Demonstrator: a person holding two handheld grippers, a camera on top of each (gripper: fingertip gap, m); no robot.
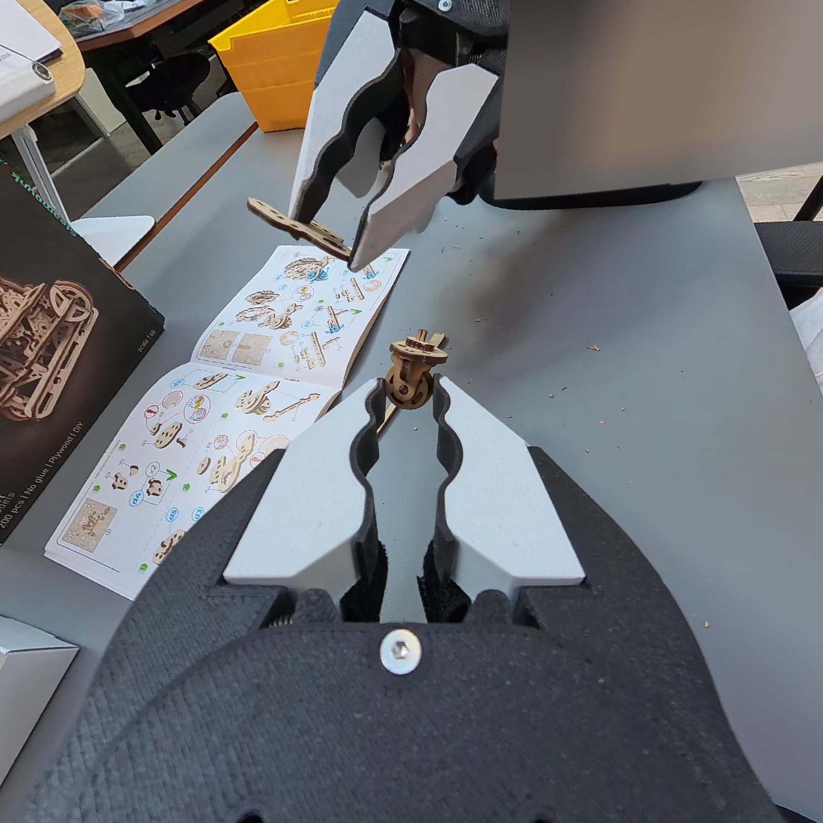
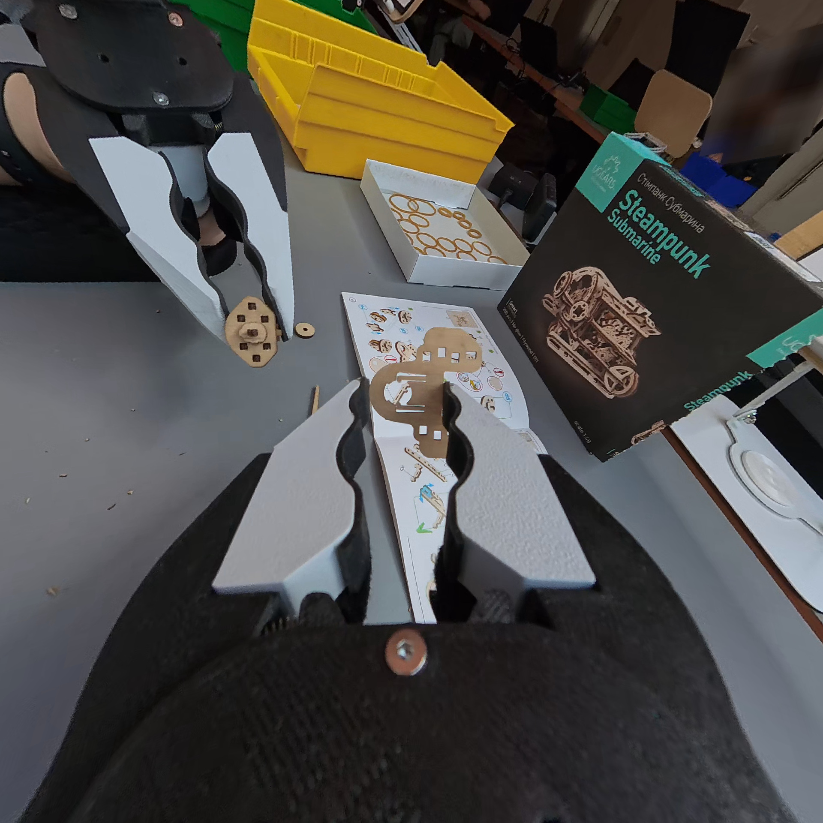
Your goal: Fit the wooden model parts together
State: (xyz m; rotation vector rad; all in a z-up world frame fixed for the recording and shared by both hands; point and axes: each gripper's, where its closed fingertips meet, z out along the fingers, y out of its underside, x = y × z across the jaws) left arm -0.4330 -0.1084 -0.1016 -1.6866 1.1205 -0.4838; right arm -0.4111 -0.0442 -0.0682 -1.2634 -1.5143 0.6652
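Left gripper (image 1: 409,387): closed on the wooden hub (image 1: 412,372), at centre frame in the left wrist view. The fingertips pinch the lower round part, which leaves the disc and peg on top free, judged so that another piece can go onto them.

Hub, other view: in the right wrist view it sits at centre left (image 2: 253,332), its slotted oval face and square peg turned toward the camera, just above the grey table (image 2: 133,423).

Right gripper (image 2: 407,394): closed on the flat wooden plate (image 2: 416,387), at centre frame. The hold is on the plate's edges, so the cutouts stay uncovered.

Plate, other view: seen nearly edge-on at upper centre of the left wrist view (image 1: 298,227), tilted and raised well apart from the hub.

Step in hand: judged as lining up before joining; the two pieces do not touch.

Next move: likely needs a plate opening squared to the hub's peg; a tilted approach could jam or snap thin wood.

Instruction booklet (image 1: 249,392): lies open on the table at centre left, between the grippers and the model box (image 2: 645,294), presumably for reference.

Loose washer (image 2: 304,330): on the table just right of the hub.
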